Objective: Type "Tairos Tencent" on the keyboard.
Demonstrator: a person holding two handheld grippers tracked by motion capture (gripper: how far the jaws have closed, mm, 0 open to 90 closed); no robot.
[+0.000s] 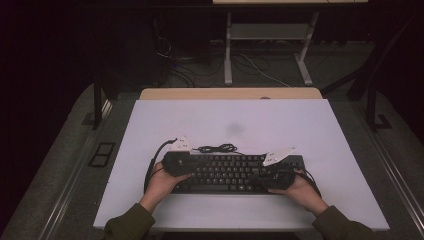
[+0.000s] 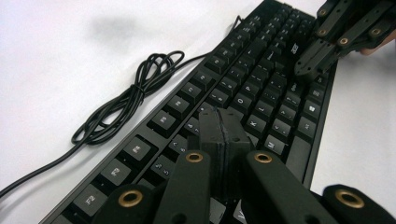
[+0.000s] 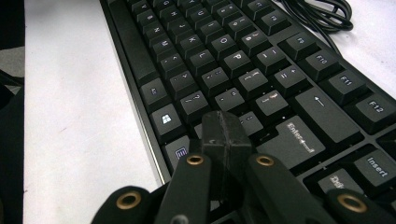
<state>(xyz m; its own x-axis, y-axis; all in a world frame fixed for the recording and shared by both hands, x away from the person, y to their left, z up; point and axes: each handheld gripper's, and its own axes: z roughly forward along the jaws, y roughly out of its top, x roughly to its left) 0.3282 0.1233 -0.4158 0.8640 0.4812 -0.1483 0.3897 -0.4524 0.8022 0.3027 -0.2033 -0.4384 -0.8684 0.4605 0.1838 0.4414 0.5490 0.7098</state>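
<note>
Both clenched with nothing in them: my left hand-held gripper (image 2: 223, 122) and right hand-held gripper (image 3: 227, 126) sit over the keyboard (image 1: 227, 172) ends, near the surface's (image 1: 320, 130) front edge, its cable (image 1: 217, 148) bundled behind.
</note>
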